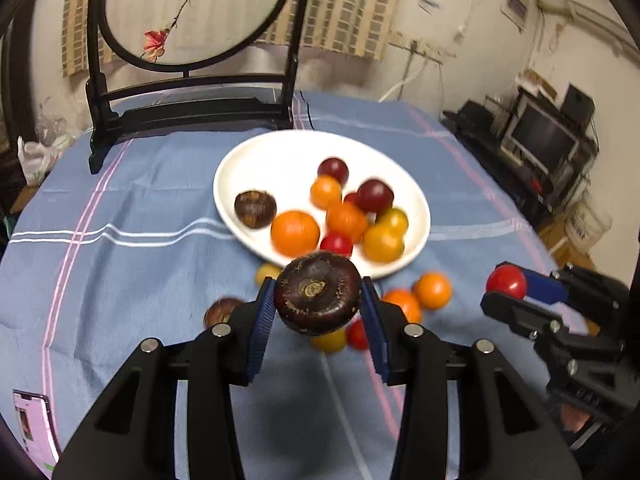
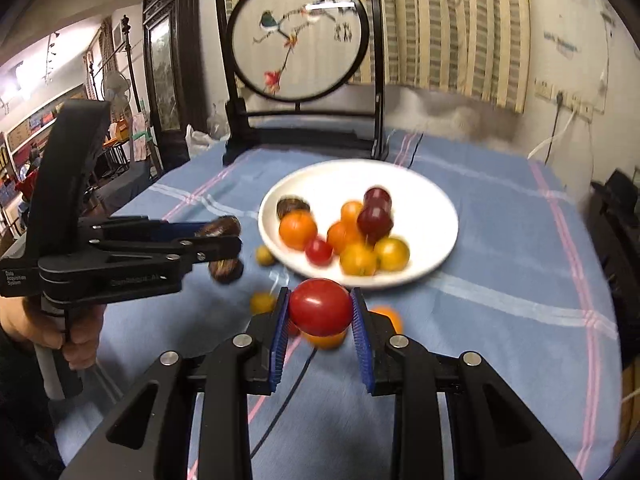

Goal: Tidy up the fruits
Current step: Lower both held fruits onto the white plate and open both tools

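A white plate (image 1: 280, 160) on the blue cloth holds several orange, yellow, red and dark-red cherry tomatoes and a brown chestnut (image 1: 255, 208). My left gripper (image 1: 318, 298) is shut on a dark brown water chestnut (image 1: 318, 292), held above the cloth just in front of the plate. My right gripper (image 2: 320, 312) is shut on a red tomato (image 2: 320, 306), also in front of the plate (image 2: 424, 208). The right gripper shows in the left wrist view (image 1: 516, 292); the left one shows in the right wrist view (image 2: 224, 240). Loose tomatoes (image 1: 432, 290) and another chestnut (image 1: 220, 310) lie on the cloth.
A black-framed round embroidered screen (image 1: 192, 12) stands behind the plate at the table's far edge. A phone (image 1: 34, 420) lies at the near left. A thin black cable (image 2: 288, 396) runs across the cloth near the right gripper. Shelves and electronics (image 1: 548, 136) stand beyond the table's right side.
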Motion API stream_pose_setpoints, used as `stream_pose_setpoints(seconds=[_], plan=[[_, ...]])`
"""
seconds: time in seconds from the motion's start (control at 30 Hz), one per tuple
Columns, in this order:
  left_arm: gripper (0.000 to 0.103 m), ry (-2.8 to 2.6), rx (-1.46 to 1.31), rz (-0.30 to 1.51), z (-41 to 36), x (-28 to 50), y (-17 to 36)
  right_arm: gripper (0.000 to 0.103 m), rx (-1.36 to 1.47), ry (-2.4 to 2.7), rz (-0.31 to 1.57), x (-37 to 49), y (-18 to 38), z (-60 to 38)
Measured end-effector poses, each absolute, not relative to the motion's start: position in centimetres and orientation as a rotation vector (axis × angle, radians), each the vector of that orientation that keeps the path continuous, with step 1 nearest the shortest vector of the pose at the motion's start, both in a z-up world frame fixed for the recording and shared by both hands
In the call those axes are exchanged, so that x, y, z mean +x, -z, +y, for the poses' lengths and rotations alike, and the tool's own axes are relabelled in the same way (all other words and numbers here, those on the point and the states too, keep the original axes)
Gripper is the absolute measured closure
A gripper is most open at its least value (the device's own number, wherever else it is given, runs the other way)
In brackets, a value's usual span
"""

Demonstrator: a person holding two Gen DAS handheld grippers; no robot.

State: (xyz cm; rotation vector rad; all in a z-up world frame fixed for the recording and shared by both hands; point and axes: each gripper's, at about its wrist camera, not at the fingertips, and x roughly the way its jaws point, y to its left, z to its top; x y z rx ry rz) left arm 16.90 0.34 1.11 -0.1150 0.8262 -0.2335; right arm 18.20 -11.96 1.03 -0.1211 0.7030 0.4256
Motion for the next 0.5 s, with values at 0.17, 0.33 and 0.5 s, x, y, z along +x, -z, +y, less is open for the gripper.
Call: stream_pose_setpoints(seconds=[0.17, 0.33, 0.5], plan=[[0.062, 0.182, -0.158, 0.800, -0.3, 20.9, -1.7, 0.073, -0.149, -0.399, 0.646, 21.2, -1.9, -10.9], [0.062, 0.119, -0.186, 0.803, -0.4, 24.6, -1.1, 0.073, -0.157, -0.364, 0.668, 24.9, -0.4, -9.5], [0.062, 0.097, -0.193, 0.828, -0.1, 27.0, 0.0, 0.073, -0.131, -0.338, 0.719, 28.0, 1.9, -8.7]])
